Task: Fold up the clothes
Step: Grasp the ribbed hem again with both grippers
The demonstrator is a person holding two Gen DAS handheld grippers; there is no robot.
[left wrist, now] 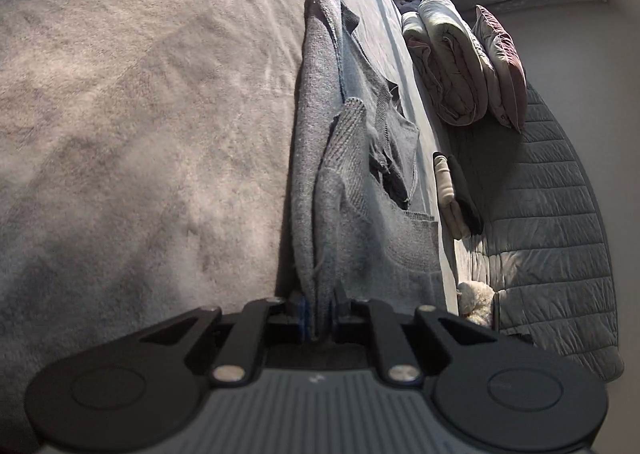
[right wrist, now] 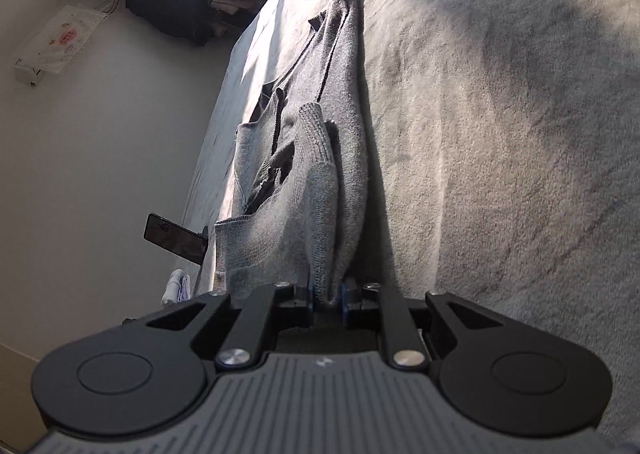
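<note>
You had both tongs clamped on the grey sweater (left wrist: 320,158): the left gripper (left wrist: 318,316) was pinched shut on a bunched edge of the knit, and the right gripper (right wrist: 327,296) was closed the same way on another part of that edge, cloth filling the gap between the blue pads in each view. The sweater lay stretched along the bed (left wrist: 140,114), near its edge, with one long side doubled over and a ribbed cuff (left wrist: 348,122) turned up on top of the body. Holding two points of one edge apart probably kept the fabric taut between them, so that it could be carried or laid as a straight line rather than a sagging one. The dark inner layer (right wrist: 268,170) showed through the neck opening, so the layers were not squarely stacked. Beyond the bed, a pile of folded bedding (left wrist: 460,62) and a small folded stack (left wrist: 456,194) sat on a quilted mat (left wrist: 552,214); the right view showed a phone (right wrist: 176,238) propped beside the bed. This arrangement would suit either a fold part-made or a finished fold being smoothed; the pictures did not settle which.
</note>
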